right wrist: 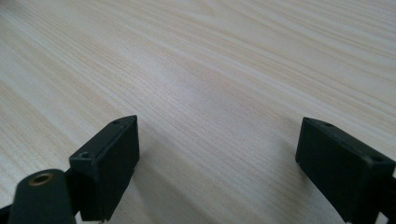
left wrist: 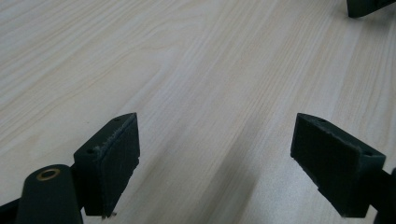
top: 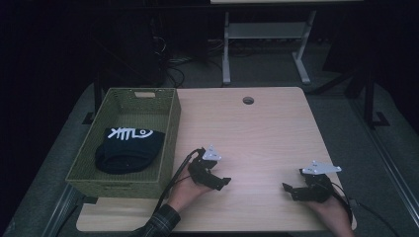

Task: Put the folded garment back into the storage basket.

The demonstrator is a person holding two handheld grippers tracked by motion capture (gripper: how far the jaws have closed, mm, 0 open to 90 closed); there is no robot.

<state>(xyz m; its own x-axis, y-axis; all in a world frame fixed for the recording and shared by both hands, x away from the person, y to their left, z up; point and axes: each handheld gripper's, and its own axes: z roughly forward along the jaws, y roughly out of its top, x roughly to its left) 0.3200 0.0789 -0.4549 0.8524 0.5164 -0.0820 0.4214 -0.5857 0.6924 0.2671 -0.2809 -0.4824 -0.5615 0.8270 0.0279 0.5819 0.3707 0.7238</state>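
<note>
My left gripper (top: pixel 221 182) rests low over the wooden table (top: pixel 257 128) near its front, just right of the basket, jaws wide apart with bare wood between them (left wrist: pixel 215 154). My right gripper (top: pixel 290 191) sits near the front right of the table, pointing left, and is also open with nothing between its fingers (right wrist: pixel 217 163). A tip of the right gripper (left wrist: pixel 369 6) shows at the top right corner of the left gripper view. A folded black cloth with a white fish-bone print (top: pixel 129 148) lies inside the green woven basket (top: pixel 170 143).
The green basket stands at the table's left edge. A round cable hole (top: pixel 248 100) is near the far edge. Beyond the table are a white desk frame (top: pixel 267 44) and loose cables on the dark floor.
</note>
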